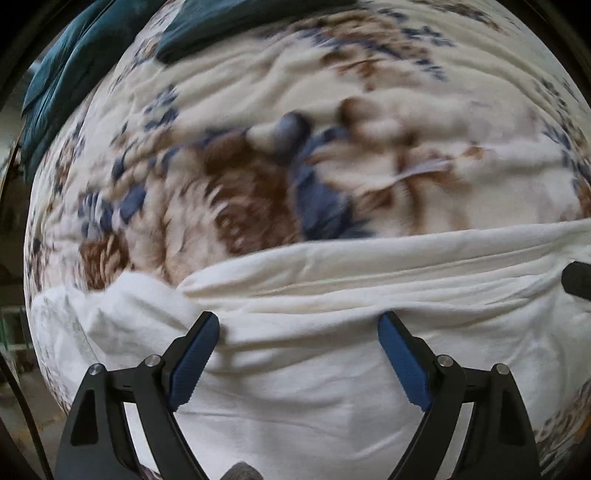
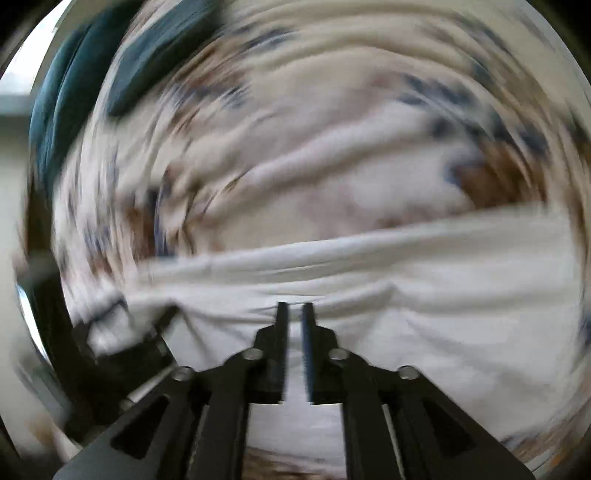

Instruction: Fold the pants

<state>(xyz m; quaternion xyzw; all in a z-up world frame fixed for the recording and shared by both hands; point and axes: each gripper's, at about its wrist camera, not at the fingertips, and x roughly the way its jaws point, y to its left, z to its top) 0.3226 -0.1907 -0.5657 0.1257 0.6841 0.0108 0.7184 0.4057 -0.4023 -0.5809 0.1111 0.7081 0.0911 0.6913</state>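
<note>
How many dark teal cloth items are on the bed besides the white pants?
2: one teal bundle draped at the bed's upper left edge, another teal piece lying at the top, partly cut off. More may lie outside view.

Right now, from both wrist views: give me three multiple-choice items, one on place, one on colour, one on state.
1. The white pants lie on:
A. bare wooden table
B. floral blanket
C. tiled floor

2. The bundled fabric at the upper left is:
A. teal
B. red
C. yellow

3. The left hand-held gripper is:
A. clamped on the pants
B. holding a hanger
C. wide open over the pants

B: brown and blue flower print surrounds the pants.
A: dark teal folds show in both views.
C: the blue pads stand far apart, nothing between them.
</note>
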